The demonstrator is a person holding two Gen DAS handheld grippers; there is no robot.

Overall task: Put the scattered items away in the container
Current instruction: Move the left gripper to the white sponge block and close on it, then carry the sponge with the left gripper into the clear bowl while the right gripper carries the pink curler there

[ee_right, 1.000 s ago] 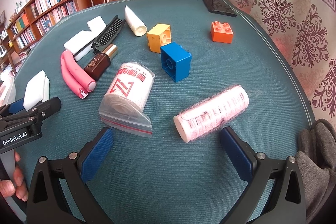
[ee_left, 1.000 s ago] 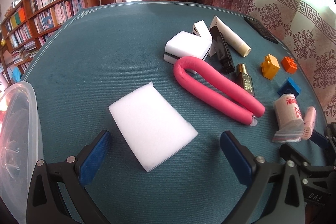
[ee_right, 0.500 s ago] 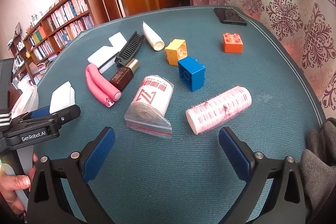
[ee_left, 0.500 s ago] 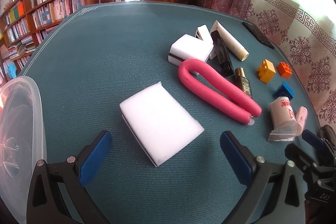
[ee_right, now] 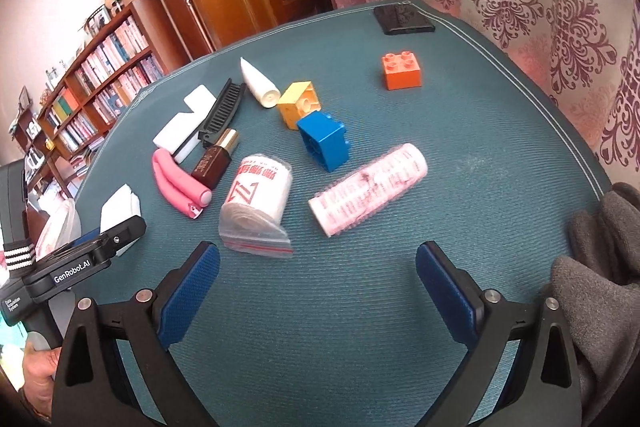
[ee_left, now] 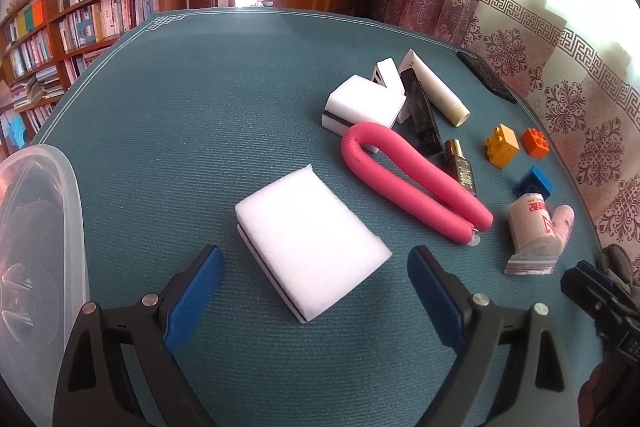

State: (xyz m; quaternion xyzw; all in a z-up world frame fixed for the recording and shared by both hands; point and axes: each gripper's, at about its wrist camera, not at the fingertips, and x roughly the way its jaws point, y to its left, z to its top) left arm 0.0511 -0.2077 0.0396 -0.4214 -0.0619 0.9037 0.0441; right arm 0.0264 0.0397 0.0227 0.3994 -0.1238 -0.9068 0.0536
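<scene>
left gripper (ee_left: 316, 281), jaws spread and empty, faces a white melamine sponge (ee_left: 310, 241) flat on the teal table (ee_left: 180, 99) beside the clear container (ee_left: 44, 227); likely light and squashy, best pinched gently across its short sides; right gripper (ee_right: 318, 289) likewise agape.

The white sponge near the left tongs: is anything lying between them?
No. In the left wrist view, the white sponge sits just ahead of the open left tongs, with only bare teal tablecloth between.
</scene>
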